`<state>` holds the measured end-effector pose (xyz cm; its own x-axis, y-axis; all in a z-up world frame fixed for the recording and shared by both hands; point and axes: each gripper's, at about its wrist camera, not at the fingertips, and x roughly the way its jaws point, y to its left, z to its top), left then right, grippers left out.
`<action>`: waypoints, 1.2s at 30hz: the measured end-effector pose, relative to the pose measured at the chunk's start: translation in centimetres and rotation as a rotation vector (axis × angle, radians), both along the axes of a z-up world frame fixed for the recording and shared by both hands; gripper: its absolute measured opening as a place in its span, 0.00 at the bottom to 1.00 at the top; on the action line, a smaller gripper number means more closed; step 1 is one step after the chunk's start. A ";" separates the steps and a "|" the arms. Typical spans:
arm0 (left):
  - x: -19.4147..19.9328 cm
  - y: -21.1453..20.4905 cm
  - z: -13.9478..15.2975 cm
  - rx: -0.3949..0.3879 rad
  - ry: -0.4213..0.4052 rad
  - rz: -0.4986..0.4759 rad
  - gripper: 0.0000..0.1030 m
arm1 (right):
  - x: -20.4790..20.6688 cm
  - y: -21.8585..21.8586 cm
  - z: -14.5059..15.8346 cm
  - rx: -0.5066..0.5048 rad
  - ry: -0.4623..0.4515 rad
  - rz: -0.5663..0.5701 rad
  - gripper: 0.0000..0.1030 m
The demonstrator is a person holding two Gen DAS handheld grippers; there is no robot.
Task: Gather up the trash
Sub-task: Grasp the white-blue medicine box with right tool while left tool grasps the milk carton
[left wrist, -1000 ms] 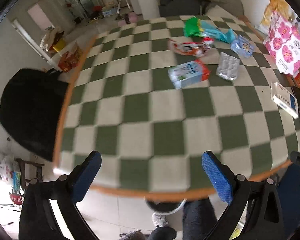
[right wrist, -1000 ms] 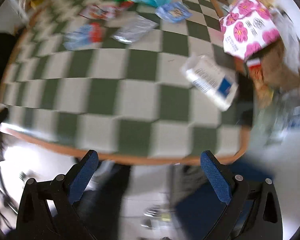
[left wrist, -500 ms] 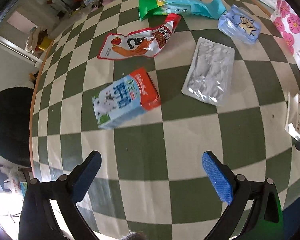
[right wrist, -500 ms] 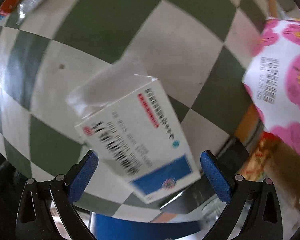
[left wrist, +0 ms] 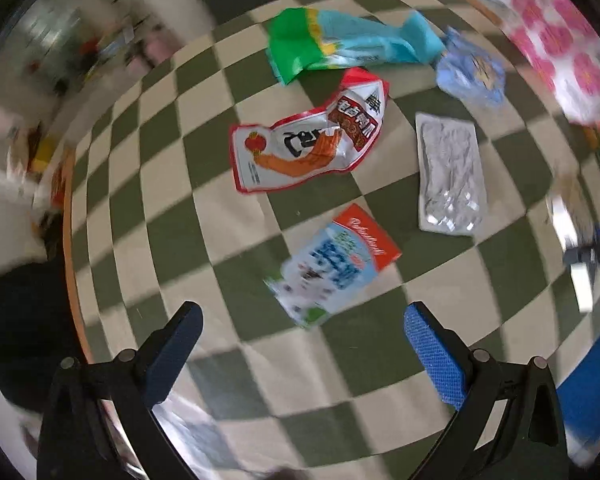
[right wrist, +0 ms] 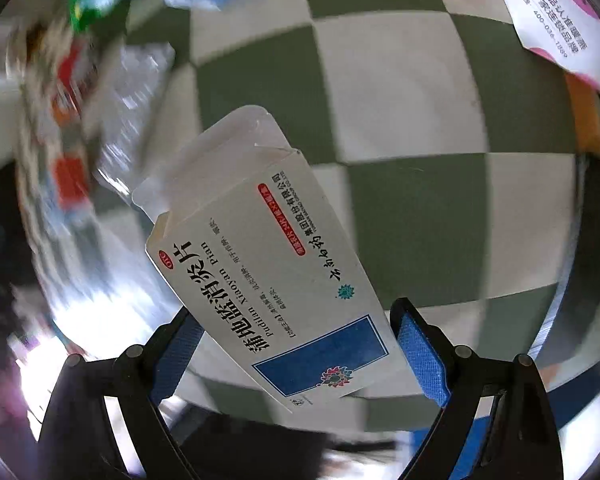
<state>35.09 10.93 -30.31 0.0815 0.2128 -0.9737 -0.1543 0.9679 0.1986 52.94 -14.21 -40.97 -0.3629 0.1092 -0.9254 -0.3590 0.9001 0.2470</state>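
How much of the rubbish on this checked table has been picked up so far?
Nothing looks collected yet. The right hand-held gripper is closing around a white medicine box. The milk carton, red snack wrapper, green-blue bag, silver pouch and blue packet remain.

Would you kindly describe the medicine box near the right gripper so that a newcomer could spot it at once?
On the green-and-cream checkered tablecloth, look at its near edge, between the fingers of the right gripper, whose jaws are closing around it. There lies the medicine box, one end flap open. Unlike the crumpled wrappers further back, it is a rigid white carton with a blue rectangle and black Chinese lettering.
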 end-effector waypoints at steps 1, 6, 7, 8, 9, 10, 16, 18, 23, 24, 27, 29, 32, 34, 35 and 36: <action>0.3 0.2 -0.3 0.004 0.019 -0.047 1.00 | -0.1 0.6 0.1 -0.005 -0.022 -0.004 0.92; 2.1 -0.4 -3.5 -0.025 0.163 -0.291 1.00 | -1.2 3.1 0.6 -0.024 -0.112 0.044 0.97; 2.4 -0.6 -4.1 -0.023 0.186 -0.320 1.00 | -1.5 3.6 0.6 -0.029 -0.122 0.067 0.97; 2.8 -1.0 -5.0 -0.016 0.213 -0.355 0.99 | -1.8 4.0 0.6 -0.039 -0.131 0.095 0.97; 3.2 -1.3 -5.6 -0.013 0.228 -0.376 0.99 | -2.1 4.6 0.7 -0.051 -0.148 0.126 0.97; 3.4 -1.5 -6.1 -0.009 0.238 -0.391 0.99 | -2.4 4.9 0.6 -0.058 -0.159 0.147 0.97; 4.7 -2.8 -7.4 -0.089 0.240 -0.346 0.54 | -3.1 6.2 0.7 -0.082 -0.246 0.173 0.88; 4.3 -2.6 -6.9 -0.144 0.209 -0.213 0.54 | -3.4 6.0 1.1 -0.088 -0.278 0.127 0.81; 0.6 0.2 -7.5 -0.377 0.198 0.346 0.54 | -3.8 4.0 1.1 -0.026 -0.133 -0.101 0.82; -0.4 0.4 -7.9 -0.433 0.182 0.430 0.54 | -3.8 3.9 0.9 -0.015 -0.089 -0.115 0.83; -0.8 -0.5 -7.7 -0.377 0.120 0.447 0.56 | -4.2 4.3 0.7 -0.007 -0.088 -0.075 0.90; -0.7 -1.4 -7.8 -0.328 0.109 0.430 0.55 | -4.9 5.6 0.7 -0.060 -0.151 0.018 0.90; -0.7 -3.6 -7.5 -0.261 0.079 0.382 0.46 | -6.2 7.2 0.2 -0.117 -0.214 0.113 0.90; -0.9 -4.8 -7.0 -0.223 0.056 0.363 0.46 | -7.3 8.0 0.3 -0.150 -0.279 0.139 0.85; -1.1 -5.3 -6.7 -0.210 0.046 0.360 0.46 | -7.8 8.2 0.4 -0.155 -0.302 0.140 0.78; -1.3 -5.7 -6.3 -0.193 0.033 0.359 0.46 | -8.3 8.4 0.8 -0.143 -0.324 0.140 0.74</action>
<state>33.75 5.24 -36.60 0.0031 0.0350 -0.9994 -0.4859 0.8735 0.0291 44.63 -5.76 -40.18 -0.0514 -0.0596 -0.9969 -0.5200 0.8538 -0.0243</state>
